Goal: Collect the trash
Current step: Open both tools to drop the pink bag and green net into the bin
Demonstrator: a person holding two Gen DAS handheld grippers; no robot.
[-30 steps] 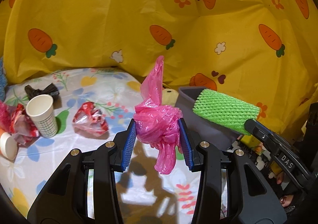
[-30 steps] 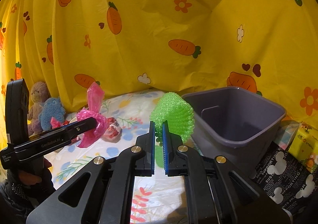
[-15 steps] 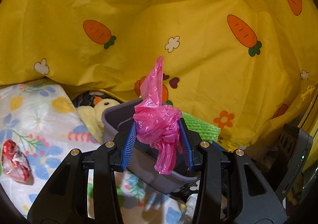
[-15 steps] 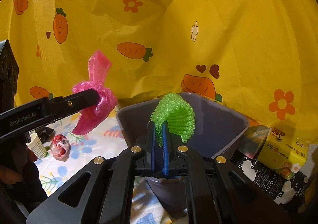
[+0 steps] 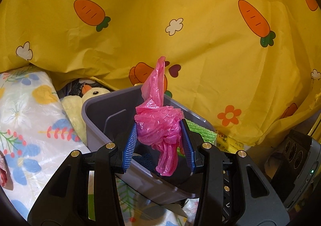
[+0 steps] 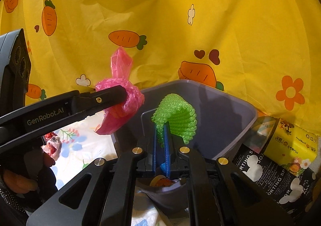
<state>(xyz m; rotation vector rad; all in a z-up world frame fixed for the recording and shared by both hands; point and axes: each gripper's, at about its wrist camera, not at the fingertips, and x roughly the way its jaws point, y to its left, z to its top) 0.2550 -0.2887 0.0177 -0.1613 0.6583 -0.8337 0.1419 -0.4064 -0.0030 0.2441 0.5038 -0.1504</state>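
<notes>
Bin (image 5: 96,117) now sits right under both tongs, having swung in from off to the side. Left gripper (image 5: 159,137) clamps pink bag (image 5: 160,125), right gripper (image 6: 160,141) pinches green foam net (image 6: 176,117), both poised over it. Release looks next.

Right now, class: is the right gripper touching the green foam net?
Touching. The right wrist view shows the right gripper with both blue pads pinching the green foam net.
</notes>
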